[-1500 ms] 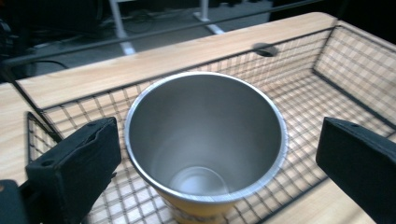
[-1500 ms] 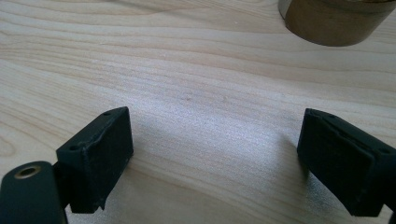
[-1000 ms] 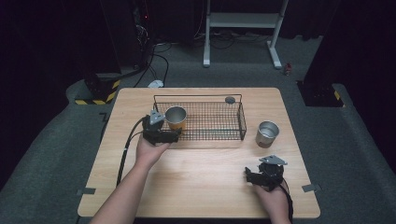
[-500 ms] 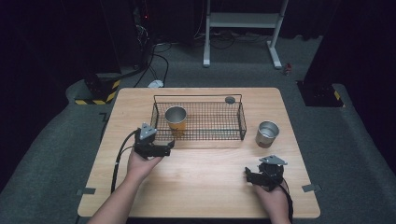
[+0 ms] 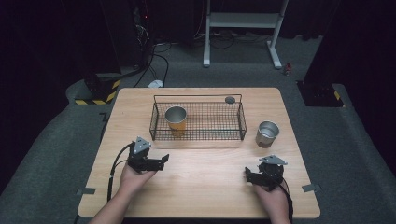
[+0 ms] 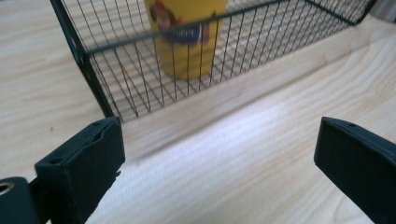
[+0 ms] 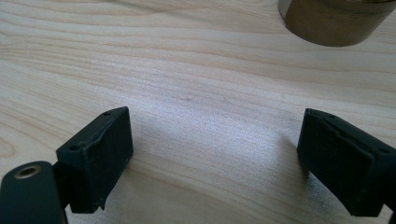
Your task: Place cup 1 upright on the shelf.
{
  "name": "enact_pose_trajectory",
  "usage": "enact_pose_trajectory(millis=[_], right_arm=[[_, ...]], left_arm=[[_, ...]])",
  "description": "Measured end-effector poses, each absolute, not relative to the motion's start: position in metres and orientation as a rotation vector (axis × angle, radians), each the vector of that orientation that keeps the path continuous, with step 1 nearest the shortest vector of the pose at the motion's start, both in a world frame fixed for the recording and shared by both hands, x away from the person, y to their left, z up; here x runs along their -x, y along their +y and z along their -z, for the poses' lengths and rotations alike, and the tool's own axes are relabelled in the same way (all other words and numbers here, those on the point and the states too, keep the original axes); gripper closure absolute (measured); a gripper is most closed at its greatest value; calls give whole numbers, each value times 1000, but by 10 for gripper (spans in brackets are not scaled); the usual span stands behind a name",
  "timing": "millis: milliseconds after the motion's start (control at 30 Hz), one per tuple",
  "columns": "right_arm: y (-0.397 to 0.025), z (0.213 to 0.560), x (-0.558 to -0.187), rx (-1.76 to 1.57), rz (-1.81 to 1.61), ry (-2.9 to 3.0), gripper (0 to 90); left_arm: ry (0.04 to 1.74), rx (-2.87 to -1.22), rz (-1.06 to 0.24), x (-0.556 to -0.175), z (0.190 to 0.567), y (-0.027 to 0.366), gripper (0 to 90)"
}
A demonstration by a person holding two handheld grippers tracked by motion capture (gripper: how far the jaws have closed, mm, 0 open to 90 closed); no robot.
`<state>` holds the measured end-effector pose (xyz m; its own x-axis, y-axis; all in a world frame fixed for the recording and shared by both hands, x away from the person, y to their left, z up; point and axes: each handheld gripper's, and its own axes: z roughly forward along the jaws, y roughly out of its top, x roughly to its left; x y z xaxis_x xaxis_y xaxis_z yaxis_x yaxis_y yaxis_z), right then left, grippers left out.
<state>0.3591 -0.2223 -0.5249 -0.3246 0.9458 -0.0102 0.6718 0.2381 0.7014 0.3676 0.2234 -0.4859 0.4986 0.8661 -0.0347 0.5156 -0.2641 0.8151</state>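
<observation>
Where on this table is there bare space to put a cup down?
Bare wood runs between the left gripper and right gripper, in front of the wire basket. The basket floor right of the yellow cup is free too. It is tighter by the metal cup.
</observation>
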Motion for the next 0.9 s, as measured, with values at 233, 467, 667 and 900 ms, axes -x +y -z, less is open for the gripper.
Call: enact_pose_trajectory(millis=[233,467,667,900], right_arm=[[-222,525,-359,-1480,-843,2082,104],[-222,525,-359,-1481,-842,2082,104],[-222,525,-359,-1479,-844,2082,104],[-222,525,-359,-1479,-842,2082,105]], left_arm=[[1161,-1964,-509,-355,501,231,30],[1165,-2040,-474,-343,517,237,25],[1174,-2085,-473,-333,524,240,4],[1188,-2098,-486,-329,527,241,3]])
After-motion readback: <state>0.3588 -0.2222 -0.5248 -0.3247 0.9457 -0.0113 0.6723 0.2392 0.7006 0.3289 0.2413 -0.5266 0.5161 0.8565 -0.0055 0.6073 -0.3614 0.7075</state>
